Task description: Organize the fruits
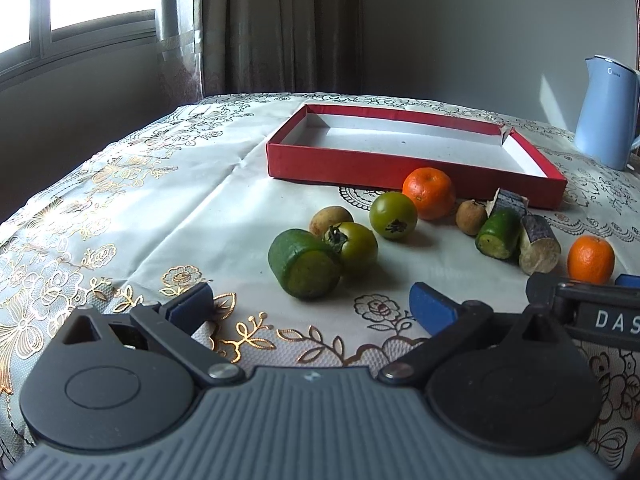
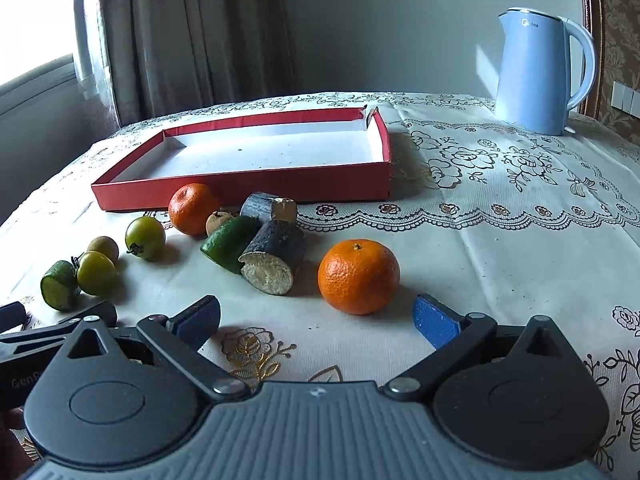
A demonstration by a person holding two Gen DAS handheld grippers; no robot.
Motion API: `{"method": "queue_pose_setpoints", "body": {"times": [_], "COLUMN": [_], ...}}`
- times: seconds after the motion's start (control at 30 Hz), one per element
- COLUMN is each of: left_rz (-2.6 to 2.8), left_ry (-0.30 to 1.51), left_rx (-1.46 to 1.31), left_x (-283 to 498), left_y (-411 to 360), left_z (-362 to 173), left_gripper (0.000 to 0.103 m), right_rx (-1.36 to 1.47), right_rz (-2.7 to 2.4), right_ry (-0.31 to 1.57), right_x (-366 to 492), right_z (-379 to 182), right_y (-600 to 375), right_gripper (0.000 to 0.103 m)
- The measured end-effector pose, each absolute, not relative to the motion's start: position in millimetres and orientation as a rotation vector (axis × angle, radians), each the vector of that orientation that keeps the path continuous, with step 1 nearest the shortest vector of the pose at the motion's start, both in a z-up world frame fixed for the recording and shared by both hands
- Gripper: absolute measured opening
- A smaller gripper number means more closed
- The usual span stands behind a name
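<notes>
Right wrist: bare cloth [image 2: 500,248] beside tray [image 2: 240,190]

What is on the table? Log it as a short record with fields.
container: shallow red cardboard tray with white inside, nothing in it
fruit: two round orange mandarins, two green tomato-like fruits, all on the floral tablecloth
background: pale blue electric kettle
left tongs: open
right tongs: open, behind the nearer mandarin

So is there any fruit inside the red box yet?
No, the red box shows only its bare white floor, while the fruit, like the near orange, sits on the tablecloth in front.
</notes>
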State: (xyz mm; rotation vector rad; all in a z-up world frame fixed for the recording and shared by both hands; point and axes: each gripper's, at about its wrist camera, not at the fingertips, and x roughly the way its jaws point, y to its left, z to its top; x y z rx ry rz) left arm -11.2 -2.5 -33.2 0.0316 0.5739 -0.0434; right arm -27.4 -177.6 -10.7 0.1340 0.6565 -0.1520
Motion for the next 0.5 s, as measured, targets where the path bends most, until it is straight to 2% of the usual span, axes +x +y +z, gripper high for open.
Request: {"method": "queue_pose_setpoints", "body": {"times": [0.5], "left_rz": [-0.042], "left_ry": [0.575], "left_rx": [0.029], "left_x": [-10.6], "left_y": [-4.0], "left_z": [-32.8], "left_gripper": [0.103], "right_rx": [0.136], "right_rz": [-0.151], "right_ry": [0.653], "right_x": [-28.0], "right_z": [-10.5], "right_y": [-178.0], "right_gripper": [0.103]}}
